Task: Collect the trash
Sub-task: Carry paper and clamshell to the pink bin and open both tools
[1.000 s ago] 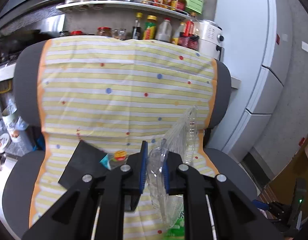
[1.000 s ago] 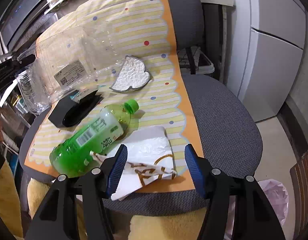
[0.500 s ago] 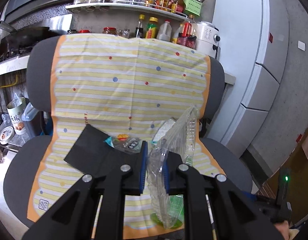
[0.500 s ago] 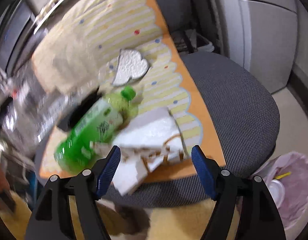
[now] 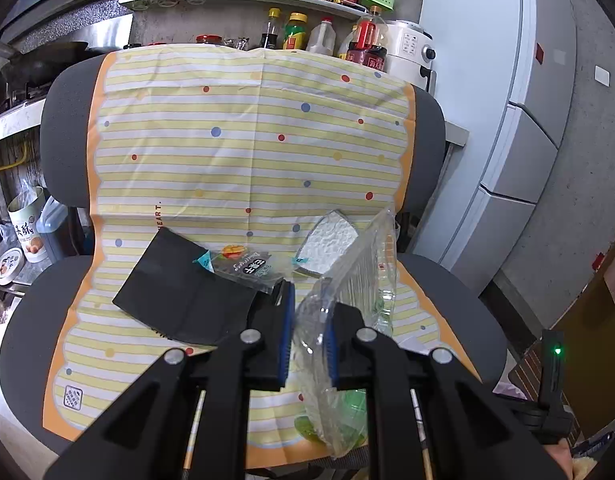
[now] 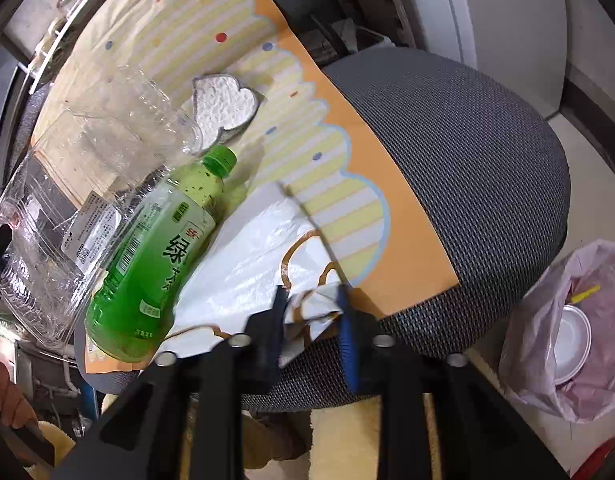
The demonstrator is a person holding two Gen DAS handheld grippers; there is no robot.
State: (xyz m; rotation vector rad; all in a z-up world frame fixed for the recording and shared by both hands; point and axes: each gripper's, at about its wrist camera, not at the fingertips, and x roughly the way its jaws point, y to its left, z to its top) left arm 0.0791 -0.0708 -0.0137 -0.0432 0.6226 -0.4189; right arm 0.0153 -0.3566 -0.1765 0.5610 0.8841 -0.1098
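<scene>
As the right gripper [image 6: 311, 320] closes from wide open onto the white plastic bag [image 6: 263, 252] at lower centre, pickup begins; left gripper [image 5: 309, 336] keeps pinching the clear clamshell container [image 5: 347, 280].

Clear plastic clamshell [image 5: 347, 280], crumpled, upright. Green tea bottle [image 6: 155, 256] lying capped on chair mat, beside white plastic bag [image 6: 259, 256]. Black pkg [image 5: 183, 292], snack wrapper [image 5: 243, 266], foil-edged lid [image 6: 223, 104] nearby.

One green bottle [image 6: 155, 256], one clear plastic container [image 5: 347, 280], one white bag [image 6: 259, 264], one snack packet [image 5: 243, 266]
</scene>
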